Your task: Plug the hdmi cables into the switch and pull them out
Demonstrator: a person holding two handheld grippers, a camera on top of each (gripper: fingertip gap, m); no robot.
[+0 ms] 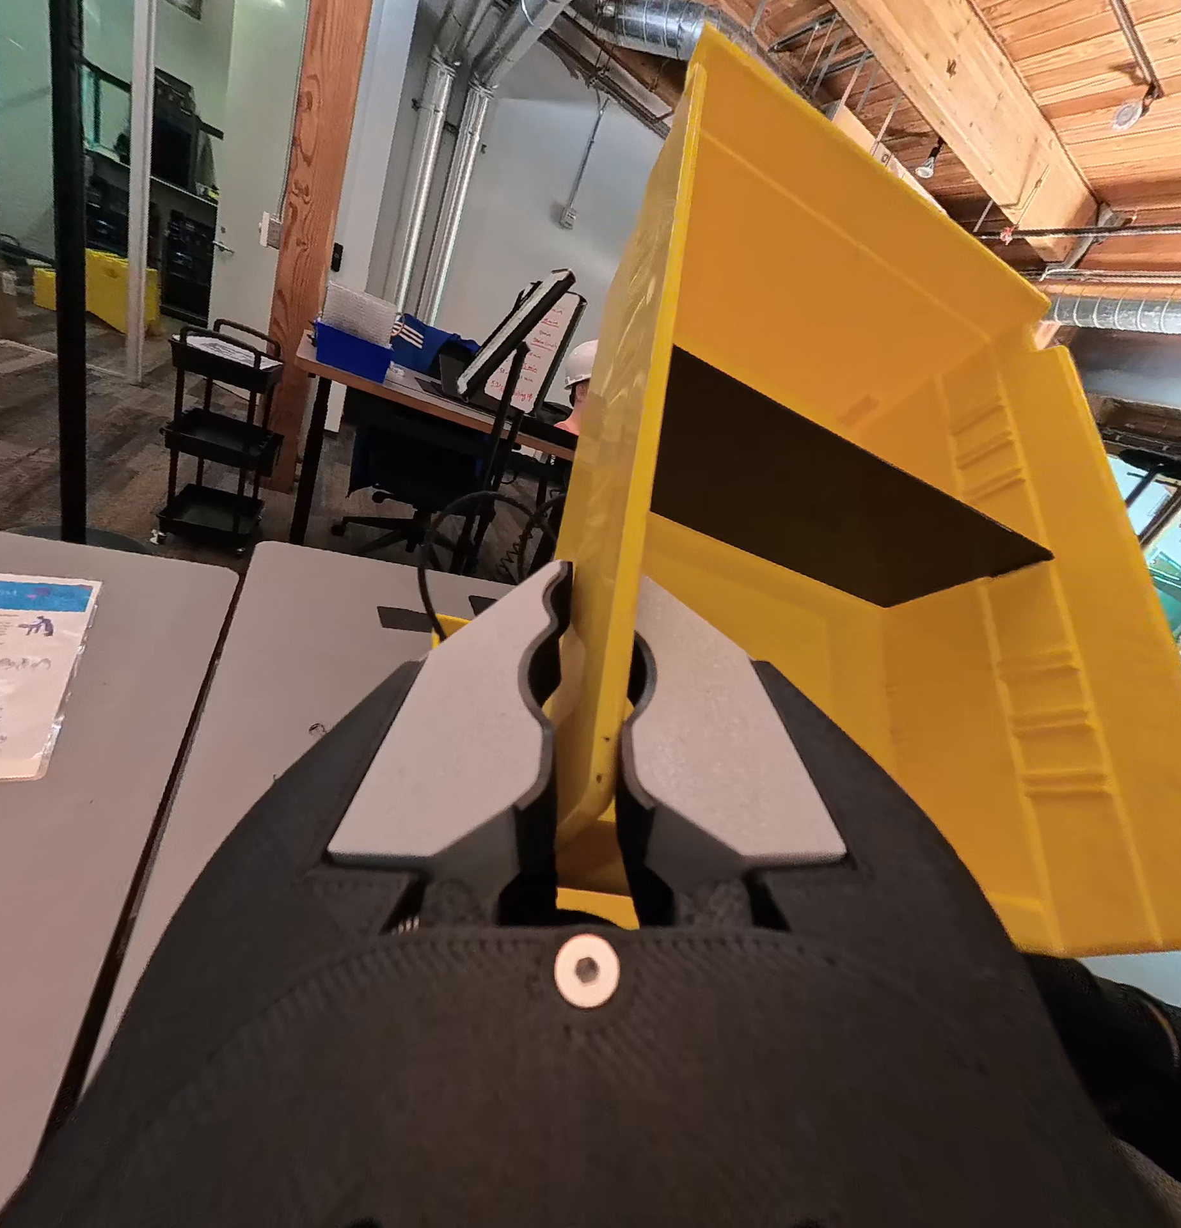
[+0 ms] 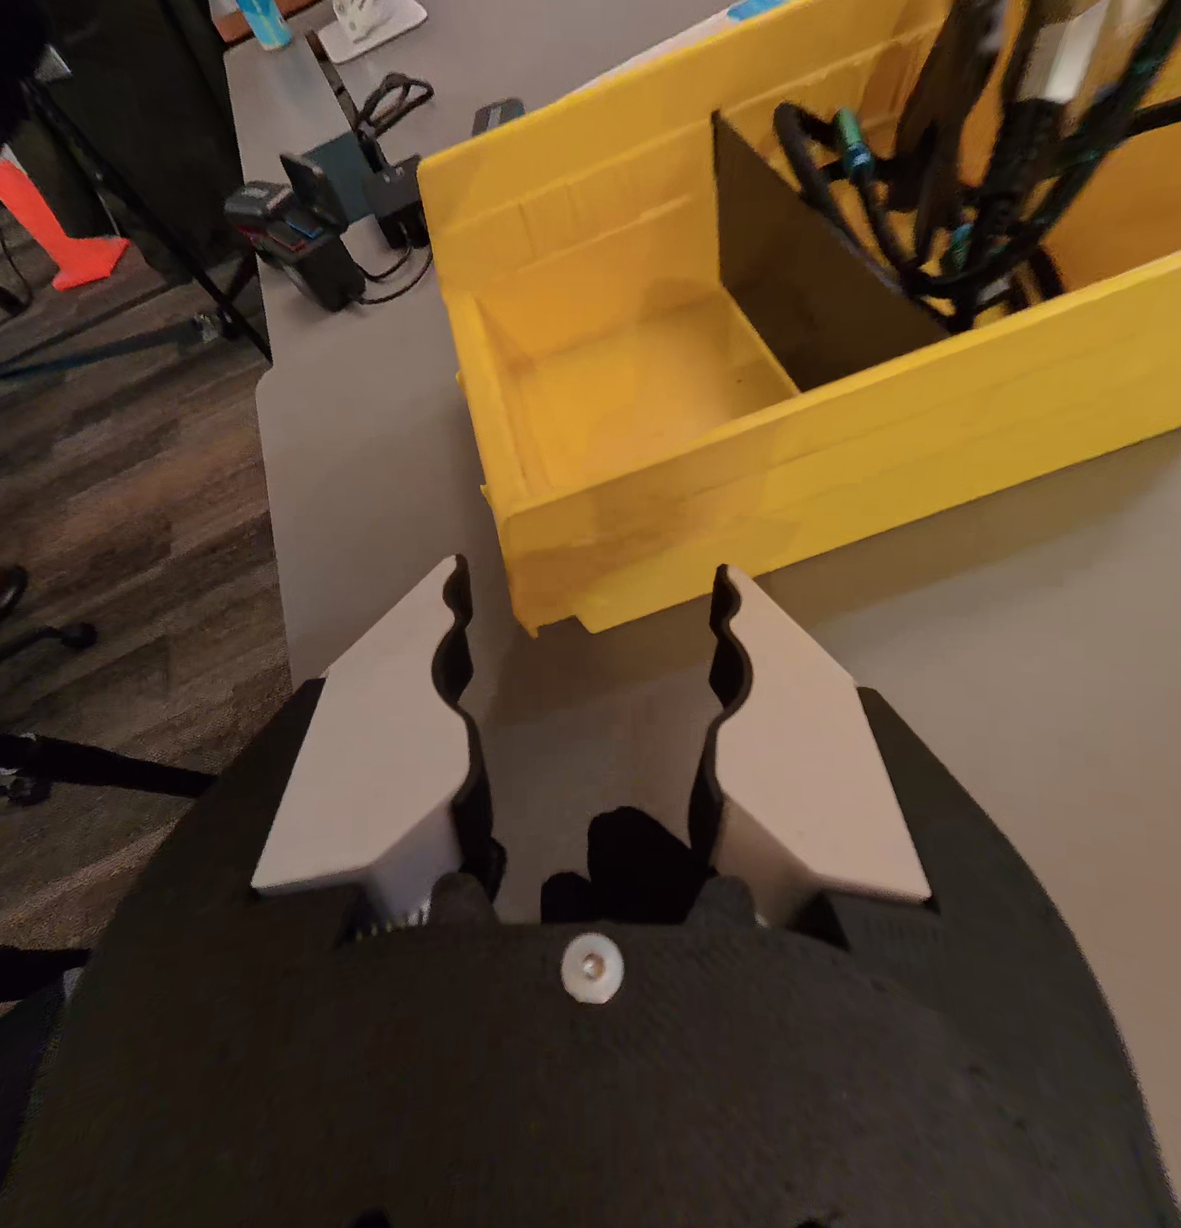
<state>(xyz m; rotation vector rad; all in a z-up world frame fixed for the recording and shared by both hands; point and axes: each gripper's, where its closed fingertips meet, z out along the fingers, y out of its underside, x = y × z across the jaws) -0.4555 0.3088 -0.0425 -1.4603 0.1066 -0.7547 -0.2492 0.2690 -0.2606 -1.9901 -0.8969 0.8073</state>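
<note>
The grey table (image 2: 973,764) carries a long yellow bin (image 2: 807,465), which sits toward the table's left edge and is split by a black divider (image 2: 800,279). The compartment on the near side of the divider is bare yellow plastic. The one beyond it holds a tangle of black cables (image 2: 907,219), some with green or blue bands near their ends; blur hides which of them are the hdmi cables, and no switch can be made out for certain.

In the left wrist view a yellow bin (image 1: 873,332) fills the right half of the frame, seen on edge and tilted, with its open side facing right and a black divider (image 1: 807,492) across its inside. The left gripper (image 1: 591,631) is clenched on this bin's side wall, one grey finger pressed against each face. Whether this is the same bin as the one in the right wrist view cannot be told.

The right gripper (image 2: 591,638) hovers over the table just short of the bin's near corner, its tongs released and wide apart with nothing between them.

Beyond the bin's far left corner, near the table's left edge, stand small black devices (image 2: 309,239) with cords. A laminated sheet (image 1: 23,671) lies on the neighbouring table at the left, and an orange cone (image 2: 49,226) stands on the floor.
</note>
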